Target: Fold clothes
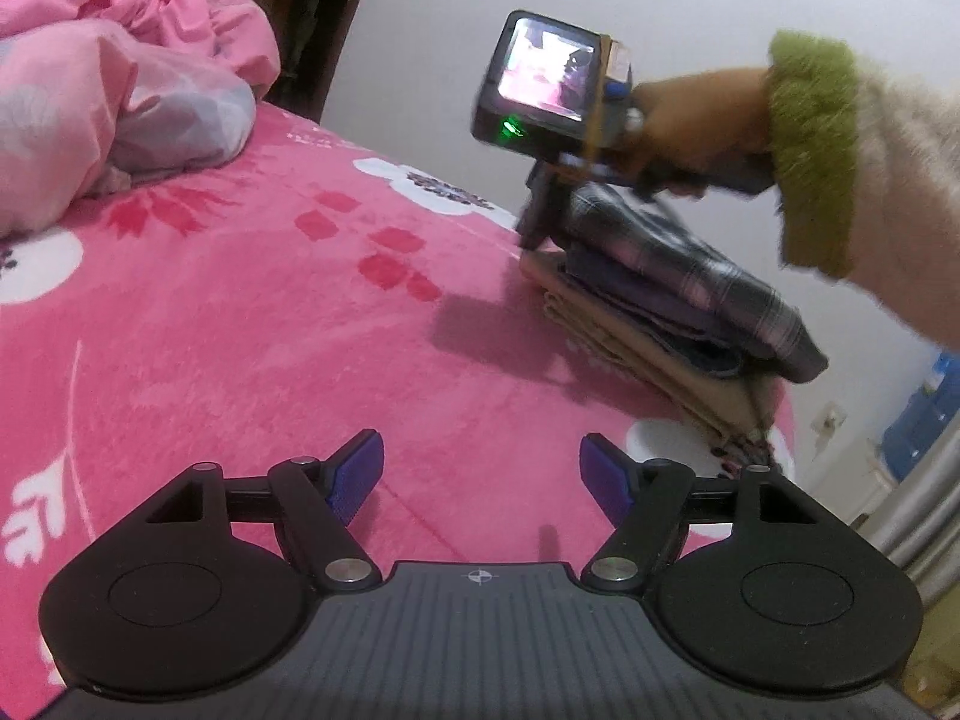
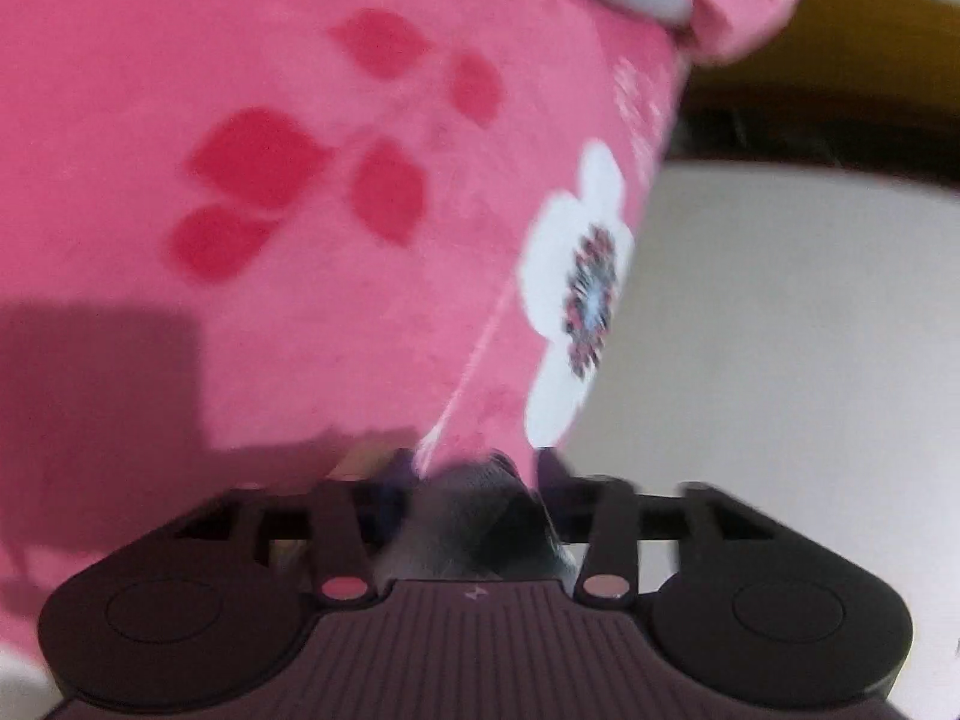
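Note:
A stack of folded clothes lies near the right edge of the pink flowered bed (image 1: pixel 240 330). A dark plaid garment (image 1: pixel 690 264) is on top, with a purple one (image 1: pixel 630 300) under it and a tan one (image 1: pixel 660 372) at the bottom. A hand in a green-cuffed cream sleeve (image 1: pixel 810 150) holds my right gripper (image 1: pixel 540 228) at the stack's far end. In the blurred right wrist view, grey plaid cloth (image 2: pixel 474 516) fills the gap between the jaws of my right gripper (image 2: pixel 474 474). My left gripper (image 1: pixel 483 468) hovers open over bare bedspread, short of the stack and apart from it.
A crumpled pink quilt (image 1: pixel 120 60) is heaped at the bed's far left. The bed edge runs just right of the stack, with a white wall (image 1: pixel 660 0) behind it. A blue water bottle (image 1: pixel 924 414) stands on the floor to the right.

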A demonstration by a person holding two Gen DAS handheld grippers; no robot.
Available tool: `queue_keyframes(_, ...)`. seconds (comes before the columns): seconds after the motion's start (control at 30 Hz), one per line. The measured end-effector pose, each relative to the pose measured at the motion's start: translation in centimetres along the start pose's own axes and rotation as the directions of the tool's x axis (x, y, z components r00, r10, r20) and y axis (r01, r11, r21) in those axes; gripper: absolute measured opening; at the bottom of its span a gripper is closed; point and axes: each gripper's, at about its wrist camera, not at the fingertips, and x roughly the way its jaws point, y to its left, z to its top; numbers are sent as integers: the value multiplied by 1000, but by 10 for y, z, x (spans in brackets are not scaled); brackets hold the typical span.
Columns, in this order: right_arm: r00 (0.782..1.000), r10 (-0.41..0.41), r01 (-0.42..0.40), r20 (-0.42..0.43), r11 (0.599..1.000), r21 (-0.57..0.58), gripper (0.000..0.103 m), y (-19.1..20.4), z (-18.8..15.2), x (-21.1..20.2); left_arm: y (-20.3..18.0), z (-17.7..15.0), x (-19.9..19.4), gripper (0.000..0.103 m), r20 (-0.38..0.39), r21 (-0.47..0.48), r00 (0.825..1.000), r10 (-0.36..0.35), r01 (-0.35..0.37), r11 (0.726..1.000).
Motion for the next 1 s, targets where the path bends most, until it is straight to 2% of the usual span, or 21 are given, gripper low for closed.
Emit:
queue_keyframes(0.1,999,-40,30,36,971,237,40,-19,-1,2,3,-2,-3,73,-2,-8,1000,-9,9,1000)
queue_keyframes(0.17,996,-34,-2,79,911,413,40,-36,-13,-3,4,-3,-6,73,-7,-11,1000,-10,10,1000)
queue_keyframes(0.23,989,-4,-86,149,800,594,40,-58,-34,-13,4,-2,-10,73,-9,-21,1000,-1,1,1000)
queue_keyframes(0.3,963,33,-226,266,632,741,42,-83,-70,-33,3,1,-18,73,2,-32,1000,3,-3,999)
queue_keyframes(0.4,870,18,-470,493,335,817,42,-106,-143,-77,-2,9,-37,73,30,-54,1000,8,-7,999)
queue_keyframes(0.47,781,-36,-604,623,207,769,48,-106,-198,-117,-8,14,-52,75,48,-68,999,12,-9,998)
queue_keyframes(0.5,744,-69,-648,664,167,743,52,-104,-224,-137,-13,17,-59,77,56,-71,998,21,-17,997)
queue_keyframes(0.57,705,-129,-684,697,137,717,59,-94,-267,-169,-27,23,-73,81,67,-74,997,40,-35,997)
queue_keyframes(0.6,690,-157,-697,706,119,707,65,-87,-290,-185,-36,25,-80,83,64,-75,996,56,-51,996)
queue_keyframes(0.63,682,-185,-704,707,95,704,67,-79,-315,-200,-45,26,-87,84,59,-77,996,70,-66,995)
queue_keyframes(0.7,681,-211,-710,701,47,703,68,-62,-360,-224,-60,24,-99,92,56,-71,995,84,-80,994)
queue_keyframes(0.77,686,-213,-708,695,23,706,69,-49,-393,-244,-76,23,-111,95,56,-59,993,100,-96,994)
queue_keyframes(0.83,696,-232,-693,679,29,720,71,-37,-411,-265,-90,19,-122,98,67,-41,987,144,-141,989)
queue_keyframes(0.87,693,-246,-691,678,39,721,74,-32,-418,-276,-96,18,-126,99,68,-31,983,170,-168,985)
queue_keyframes(0.93,669,-274,-704,691,64,707,76,-26,-428,-300,-105,15,-135,99,68,-17,973,219,-218,976)
queue_keyframes(1.0,620,-300,-740,725,82,667,78,-27,-429,-316,-111,11,-142,100,68,-11,962,263,-263,965)
